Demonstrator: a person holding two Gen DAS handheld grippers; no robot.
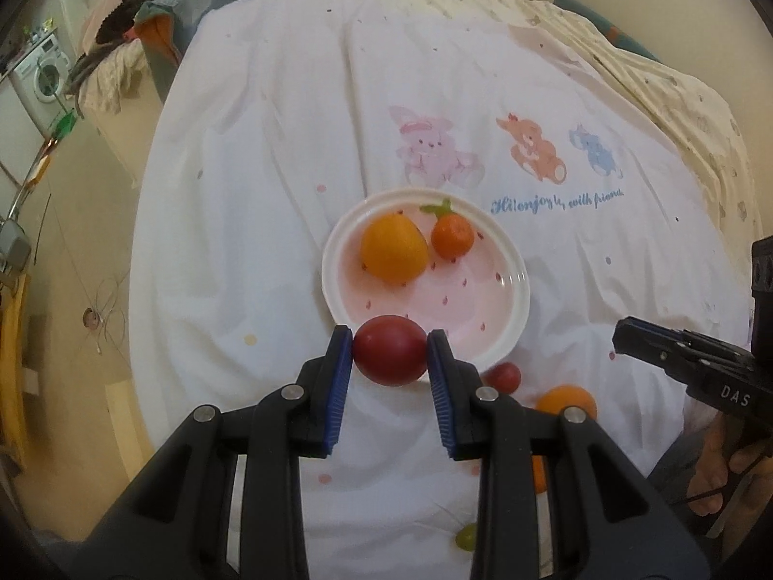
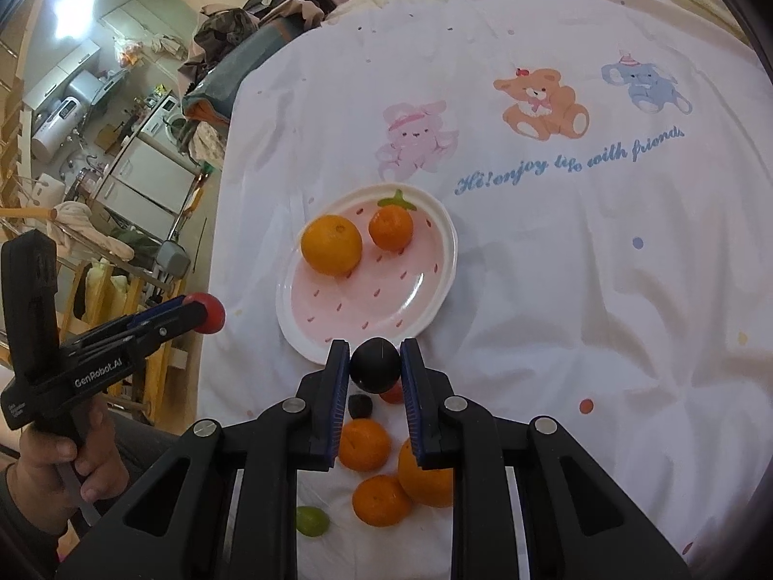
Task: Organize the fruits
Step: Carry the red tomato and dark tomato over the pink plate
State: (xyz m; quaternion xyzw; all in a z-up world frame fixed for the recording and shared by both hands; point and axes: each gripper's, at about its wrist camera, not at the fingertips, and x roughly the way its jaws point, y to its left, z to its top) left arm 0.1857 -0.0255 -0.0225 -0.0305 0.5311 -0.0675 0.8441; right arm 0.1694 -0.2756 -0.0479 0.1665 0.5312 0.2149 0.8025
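My left gripper (image 1: 390,345) is shut on a round red fruit (image 1: 390,356), held above the near rim of a pink-and-white plate (image 1: 483,290). A large orange (image 1: 393,253) and a small mandarin (image 1: 451,238) lie on that plate. My right gripper (image 2: 375,357) is shut on a dark, almost black round fruit (image 2: 375,364) just in front of the plate's (image 2: 367,299) near edge. From the right wrist view the left gripper (image 2: 205,314) shows at the left with the red fruit (image 2: 210,312) in it. Loose oranges (image 2: 365,444), a dark fruit (image 2: 360,406) and a green grape (image 2: 313,521) lie below the right gripper.
A white sheet (image 1: 290,145) printed with cartoon animals covers the bed. Its left edge drops to the floor, where furniture and a washing machine (image 1: 41,79) stand. A hand (image 2: 63,464) holds the left gripper's handle. More loose fruit (image 1: 566,401) lies right of the left gripper.
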